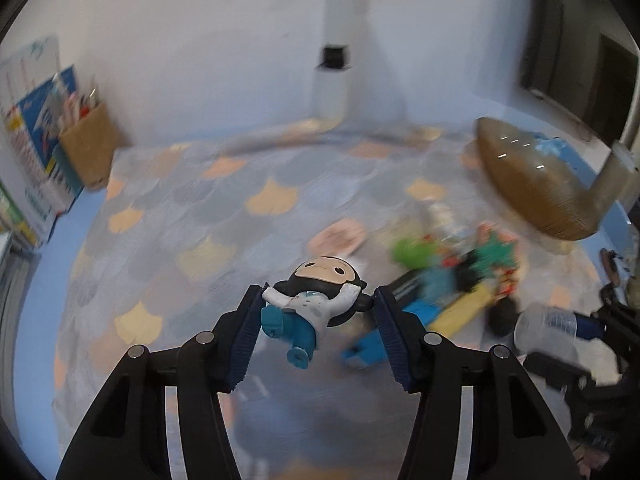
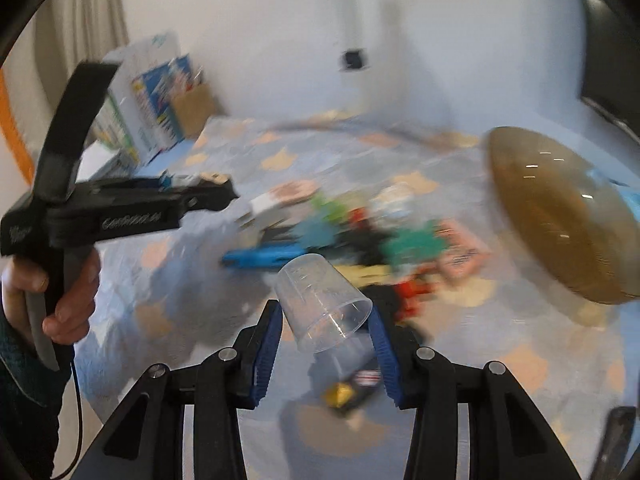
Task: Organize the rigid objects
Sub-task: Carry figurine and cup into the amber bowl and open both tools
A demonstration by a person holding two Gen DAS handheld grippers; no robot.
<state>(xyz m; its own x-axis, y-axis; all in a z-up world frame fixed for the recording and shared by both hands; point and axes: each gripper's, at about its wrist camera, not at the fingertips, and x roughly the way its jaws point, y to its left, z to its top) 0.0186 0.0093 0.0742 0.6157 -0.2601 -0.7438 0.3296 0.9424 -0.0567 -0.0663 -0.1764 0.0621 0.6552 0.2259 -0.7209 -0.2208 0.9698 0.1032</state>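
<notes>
A small figurine [image 1: 316, 300] with a black head, white coat and blue legs hangs above the patterned cloth, and my left gripper [image 1: 317, 295] is shut on it, pads pressing its arms. A clear plastic cup [image 2: 324, 304], mouth towards the camera, is clamped in my right gripper [image 2: 326, 312], lifted off the cloth. The same cup [image 1: 546, 326] shows at the right in the left wrist view. A blurred pile of toys [image 2: 360, 232] lies behind it. The left gripper's body [image 2: 120, 208] and a hand [image 2: 68, 296] appear at the left in the right wrist view.
A brown woven basket [image 1: 536, 176], tilted, stands at the far right [image 2: 560, 212]. A cardboard box [image 1: 90, 144] with pens and upright books [image 1: 36, 136] sit at the back left by the white wall. A yellow-and-black packet [image 2: 348, 392] lies under the right gripper.
</notes>
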